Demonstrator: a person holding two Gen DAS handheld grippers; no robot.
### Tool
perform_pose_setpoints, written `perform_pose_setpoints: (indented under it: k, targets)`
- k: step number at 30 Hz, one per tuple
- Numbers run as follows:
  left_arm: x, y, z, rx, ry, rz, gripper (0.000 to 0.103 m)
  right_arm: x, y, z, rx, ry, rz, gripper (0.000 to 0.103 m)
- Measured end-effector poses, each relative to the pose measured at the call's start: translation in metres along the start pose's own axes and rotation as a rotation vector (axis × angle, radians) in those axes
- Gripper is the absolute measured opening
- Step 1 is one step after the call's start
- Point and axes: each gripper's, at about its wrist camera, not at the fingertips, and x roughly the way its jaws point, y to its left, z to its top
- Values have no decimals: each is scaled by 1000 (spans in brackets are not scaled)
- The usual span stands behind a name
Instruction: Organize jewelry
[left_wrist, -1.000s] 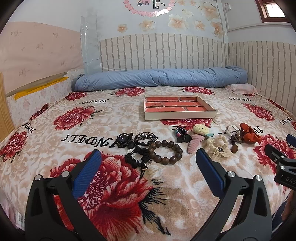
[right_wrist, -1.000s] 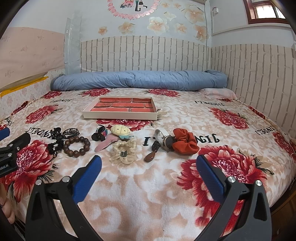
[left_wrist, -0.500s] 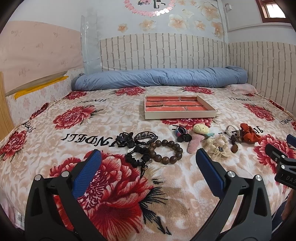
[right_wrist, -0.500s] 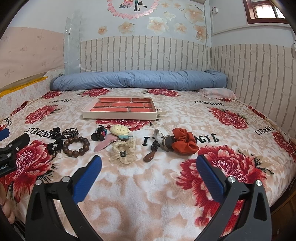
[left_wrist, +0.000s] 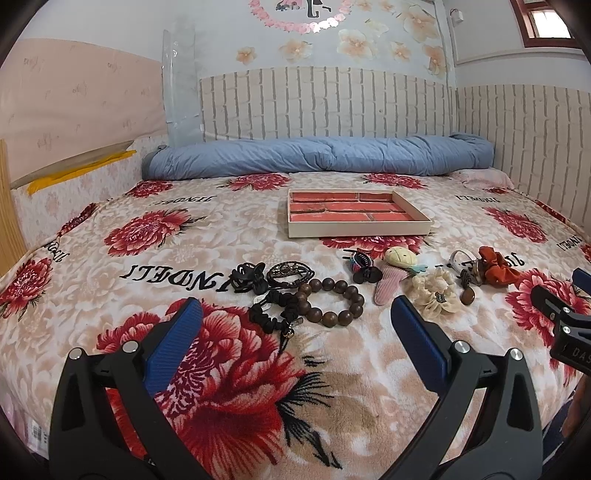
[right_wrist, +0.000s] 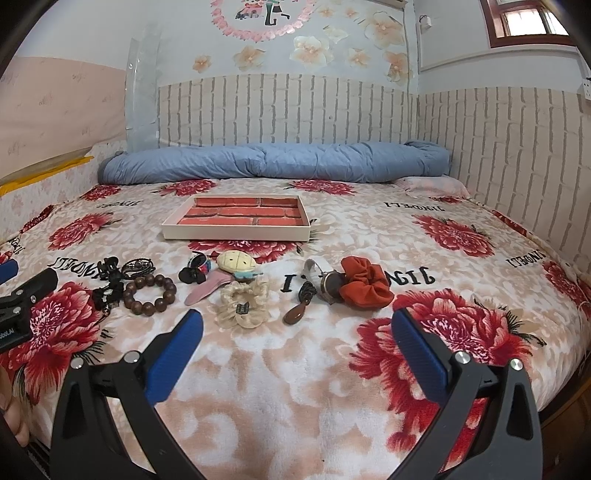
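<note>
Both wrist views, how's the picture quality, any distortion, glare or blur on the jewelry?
Left wrist view: strong fisheye bend, dark corners, even soft light; the wooden bead bracelet is sharp, and the window is blown out. Right wrist view: same curved edges; the orange scrunchie and tray are crisp, with no glare or hard shadows.

We hold our left gripper (left_wrist: 295, 325) low at the bottom of its own frame, blue-padded fingers (left_wrist: 173, 341) spread wide with nothing between them. Our right gripper (right_wrist: 295, 332) sits the same way, fingers (right_wrist: 419, 349) wide apart and bare. Each gripper also pokes into the other's frame at mid-height on the side edge.
</note>
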Motion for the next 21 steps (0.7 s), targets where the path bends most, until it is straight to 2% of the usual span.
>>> perform_pose_setpoints:
  k: [10,21]
  targets:
    - [1,-1,-1,-8,-4,-6,98,2,3,-3,-9,-18,2,100]
    - [24,9,-2,-10,4,2,98,26,13,-3,-25,-37,16,100]
